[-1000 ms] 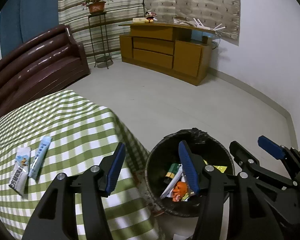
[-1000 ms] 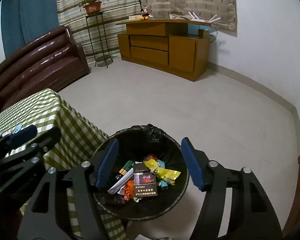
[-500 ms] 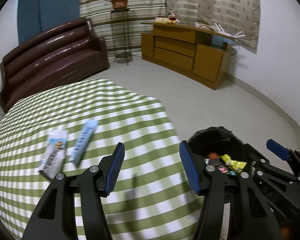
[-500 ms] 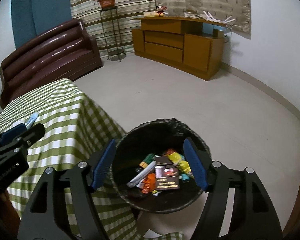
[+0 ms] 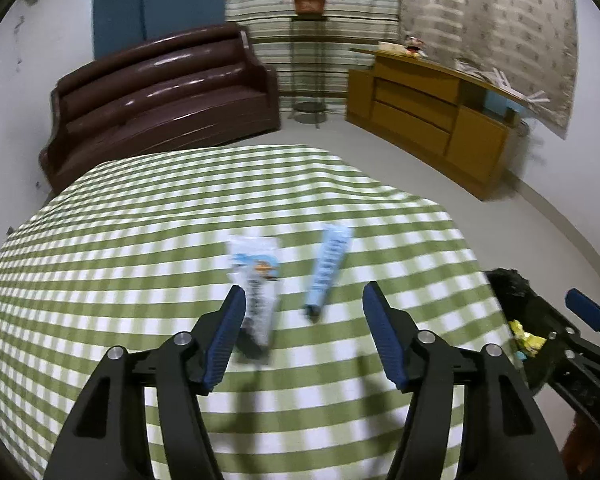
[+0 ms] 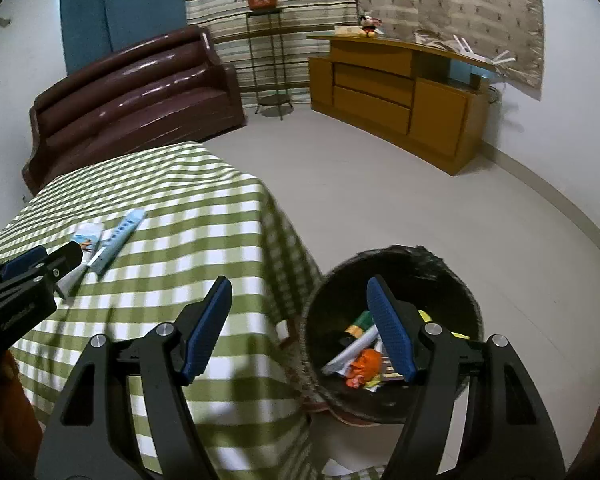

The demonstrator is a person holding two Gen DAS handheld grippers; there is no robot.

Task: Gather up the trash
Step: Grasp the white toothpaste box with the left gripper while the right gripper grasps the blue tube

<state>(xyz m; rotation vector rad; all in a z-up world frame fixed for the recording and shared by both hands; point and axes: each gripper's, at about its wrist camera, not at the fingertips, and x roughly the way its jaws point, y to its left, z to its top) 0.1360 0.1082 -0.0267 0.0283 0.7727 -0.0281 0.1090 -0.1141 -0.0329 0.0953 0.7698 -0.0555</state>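
Note:
Two pieces of trash lie on the green-checked tablecloth (image 5: 140, 240): a white and blue wrapper (image 5: 256, 280) and a light blue tube (image 5: 329, 270). My left gripper (image 5: 304, 336) is open and empty, hovering just in front of them. My right gripper (image 6: 300, 328) is open and empty, above the table's right edge and the black trash bin (image 6: 400, 272), which holds several wrappers. The wrapper (image 6: 85, 240) and the tube (image 6: 118, 240) also show in the right wrist view, with the left gripper (image 6: 28, 276) beside them. The bin (image 5: 512, 292) shows at the right of the left wrist view.
A brown leather sofa (image 5: 160, 96) stands beyond the table. A wooden cabinet (image 6: 400, 92) and a plant stand (image 6: 266, 40) are along the far wall. Bare floor (image 6: 420, 208) lies between table, bin and cabinet.
My left gripper has swung left from over the bin to over the table, now facing the wrapper and tube. My right gripper has shifted left, so the bin sits to its right.

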